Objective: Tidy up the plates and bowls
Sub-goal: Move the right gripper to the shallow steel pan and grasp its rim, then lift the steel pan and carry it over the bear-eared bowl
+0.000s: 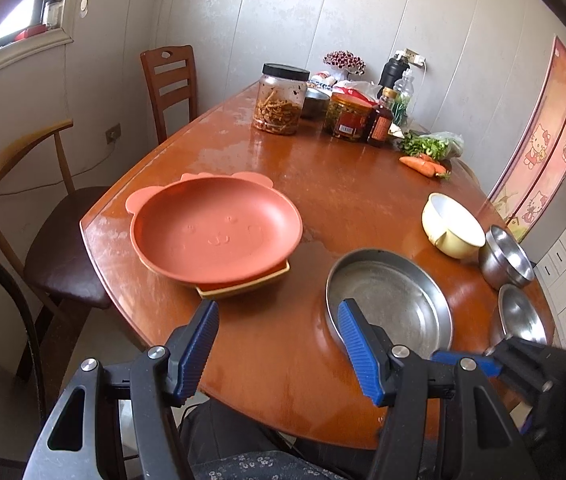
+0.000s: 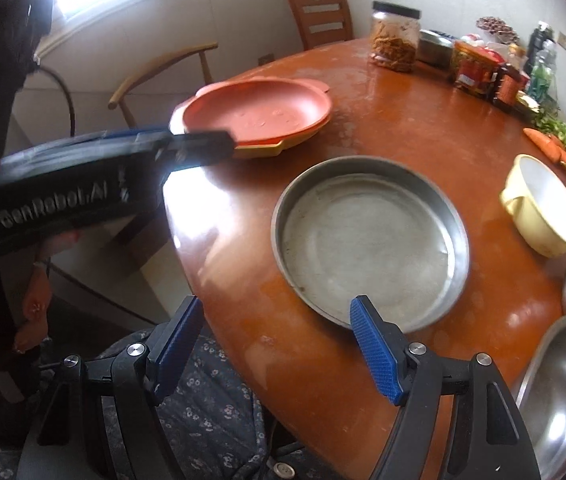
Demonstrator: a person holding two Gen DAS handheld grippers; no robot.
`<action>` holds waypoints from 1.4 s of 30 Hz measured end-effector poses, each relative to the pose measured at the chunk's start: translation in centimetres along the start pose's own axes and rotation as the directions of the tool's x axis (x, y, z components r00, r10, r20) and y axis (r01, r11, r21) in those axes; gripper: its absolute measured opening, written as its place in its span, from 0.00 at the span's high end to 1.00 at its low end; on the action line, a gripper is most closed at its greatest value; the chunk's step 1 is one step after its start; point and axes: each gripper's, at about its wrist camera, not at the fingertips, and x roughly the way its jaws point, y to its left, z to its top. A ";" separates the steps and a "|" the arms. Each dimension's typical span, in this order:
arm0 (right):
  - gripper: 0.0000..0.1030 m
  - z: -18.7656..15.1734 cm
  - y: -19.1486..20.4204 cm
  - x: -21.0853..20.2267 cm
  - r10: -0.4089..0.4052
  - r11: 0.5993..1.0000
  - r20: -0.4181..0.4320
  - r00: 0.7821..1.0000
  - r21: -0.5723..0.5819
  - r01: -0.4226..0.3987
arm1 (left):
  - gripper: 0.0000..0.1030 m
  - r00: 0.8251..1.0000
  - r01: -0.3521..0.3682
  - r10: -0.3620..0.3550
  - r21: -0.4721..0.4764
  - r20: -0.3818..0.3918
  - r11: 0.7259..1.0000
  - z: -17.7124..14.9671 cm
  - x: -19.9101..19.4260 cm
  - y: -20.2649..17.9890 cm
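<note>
Both claws apart and empty above the near edge of a wooden table (image 1: 283,360).

Left gripper (image 1: 279,350) hanging jaws apart, nothing between them, near a pink plate (image 1: 217,228) stacked on a yellow tray (image 1: 243,286) toward the left side. Right gripper (image 2: 277,346) likewise spread and holding nothing, just short of a round steel pan (image 2: 369,236) lying flat in the middle. To the right, a cream bowl (image 1: 451,226) tipped on its side, touching a steel bowl (image 1: 505,258); a second steel bowl (image 1: 521,316) nearer the edge. At the far end, jars (image 1: 281,100), bottles and carrots (image 1: 423,166).
</note>
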 end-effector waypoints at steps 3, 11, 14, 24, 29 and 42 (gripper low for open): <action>0.25 -0.2 -1.5 -1.5 -0.023 0.999 0.042 0.999 0.034 0.022 | 0.40 1.000 0.005 -0.005 -0.003 -0.015 1.000 -0.5 0.2 -0.4; 0.25 1.4 -7.2 -2.0 -0.131 0.977 0.079 0.988 0.180 0.115 | 0.40 0.995 0.035 -0.034 0.015 -0.097 0.999 -1.4 2.5 -2.7; 0.25 2.4 -8.6 -1.1 -0.139 0.972 0.071 0.988 0.201 0.123 | 0.40 0.992 0.045 -0.042 0.022 -0.119 0.999 -1.8 3.2 -3.7; 0.45 3.2 -9.8 1.7 -0.103 0.972 0.018 0.994 0.215 0.097 | 0.40 0.983 0.102 -0.099 0.010 -0.155 0.995 -2.0 4.9 -5.5; 0.53 3.1 -9.6 2.4 -0.122 0.972 0.010 0.992 0.203 0.117 | 0.40 0.984 0.081 -0.072 0.045 -0.164 0.996 -2.2 5.6 -6.6; 0.53 3.0 -9.6 0.5 -0.112 0.971 0.057 0.992 0.220 0.097 | 0.40 0.988 0.098 -0.094 0.028 -0.123 0.995 -1.1 4.3 -6.5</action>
